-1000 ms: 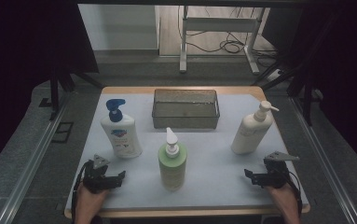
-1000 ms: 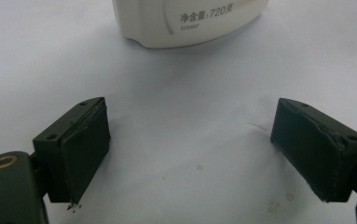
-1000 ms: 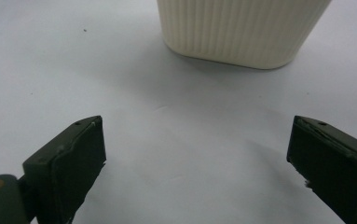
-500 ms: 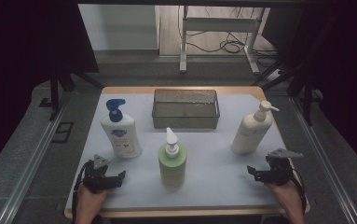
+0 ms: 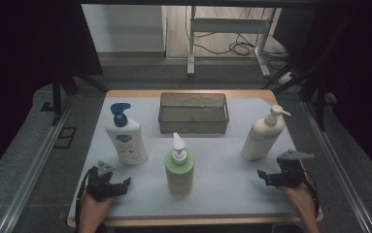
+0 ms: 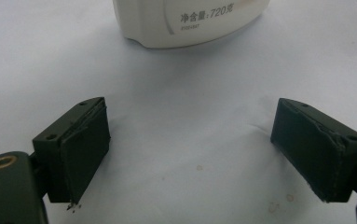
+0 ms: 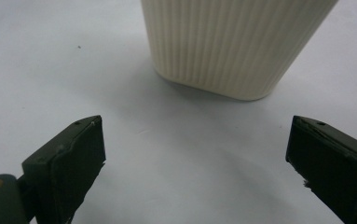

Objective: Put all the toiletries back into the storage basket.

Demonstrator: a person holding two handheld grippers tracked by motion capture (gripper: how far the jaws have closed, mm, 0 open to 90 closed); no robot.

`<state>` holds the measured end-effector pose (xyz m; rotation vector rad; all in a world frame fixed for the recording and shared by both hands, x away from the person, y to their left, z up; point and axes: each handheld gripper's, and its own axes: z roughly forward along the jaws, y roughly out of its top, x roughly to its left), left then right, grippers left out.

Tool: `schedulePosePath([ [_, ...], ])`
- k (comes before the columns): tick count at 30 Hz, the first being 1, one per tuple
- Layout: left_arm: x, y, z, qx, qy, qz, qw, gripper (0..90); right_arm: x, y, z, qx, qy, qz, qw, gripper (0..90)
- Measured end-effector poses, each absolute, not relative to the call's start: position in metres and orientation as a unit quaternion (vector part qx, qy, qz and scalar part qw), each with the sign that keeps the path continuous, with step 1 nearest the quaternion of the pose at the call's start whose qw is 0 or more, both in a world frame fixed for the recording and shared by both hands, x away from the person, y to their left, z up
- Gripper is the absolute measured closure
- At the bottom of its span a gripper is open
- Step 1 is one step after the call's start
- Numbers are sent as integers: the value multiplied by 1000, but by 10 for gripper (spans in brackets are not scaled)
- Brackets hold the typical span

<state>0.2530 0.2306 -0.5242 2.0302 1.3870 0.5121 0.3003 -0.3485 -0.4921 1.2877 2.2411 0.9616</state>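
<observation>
The right gripper (image 5: pixel 263 175) has drifted slightly outward; the left gripper (image 5: pixel 125 183) stays put. Both jaws gape wide, holding nothing.

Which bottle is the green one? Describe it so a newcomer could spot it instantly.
Start at the mesh basket at the back of the white table. Directly in front of it, nearer the person, stands the green bottle. Unlike the two whitish bottles flanking it, its body is pale green, with a white pump.
</observation>
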Motion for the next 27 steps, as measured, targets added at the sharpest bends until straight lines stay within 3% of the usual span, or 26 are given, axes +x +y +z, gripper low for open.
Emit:
schedulePosePath([
  [14, 253, 230, -524, 768, 526, 194, 310, 116, 312, -362, -491, 468, 789, 345, 197, 31],
  [16, 253, 230, -524, 768, 526, 194, 310, 116, 315, -366, -491, 479, 782, 342, 204, 124],
  [25, 253, 231, -524, 768, 525, 195, 310, 116, 324, -372, -494, 495, 780, 326, 199, 198],
  [27, 253, 231, -524, 768, 526, 195, 310, 116, 327, -374, -494, 501, 780, 319, 196, 323],
])
